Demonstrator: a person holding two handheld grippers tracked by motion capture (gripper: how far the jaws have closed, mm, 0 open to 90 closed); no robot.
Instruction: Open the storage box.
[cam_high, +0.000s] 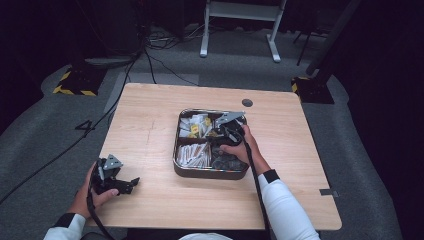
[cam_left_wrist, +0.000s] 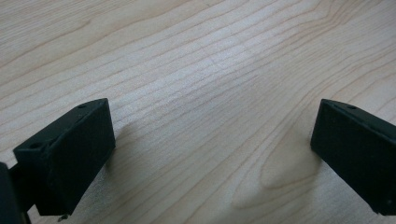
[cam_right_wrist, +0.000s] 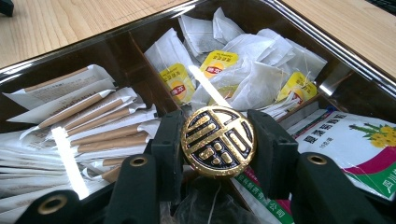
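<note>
A dark, shiny four-part tray (cam_high: 176, 150) sits in the middle of the wooden table. At its centre stands a round gold-and-black knob (cam_right_wrist: 218, 141). My right gripper (cam_right_wrist: 216, 136) reaches into the tray (cam_right_wrist: 327, 60), and its two black pads touch the knob on either side. In the high view the right gripper (cam_high: 226, 134) is over the tray's right half. White tea bags with yellow tags (cam_right_wrist: 243, 74) fill one compartment and paper sticks (cam_right_wrist: 102, 121) another. My left gripper (cam_high: 131, 184) rests at the table's near left corner, with its jaws wide apart over bare wood (cam_left_wrist: 212, 140).
Printed packets (cam_right_wrist: 355, 140) lie in the compartment beside the tea bags. Dark wrapped items (cam_high: 227, 161) fill the tray's near right part. A round dark grommet (cam_high: 247, 103) sits near the table's far edge. Cables and a white frame (cam_high: 240, 30) stand on the floor beyond.
</note>
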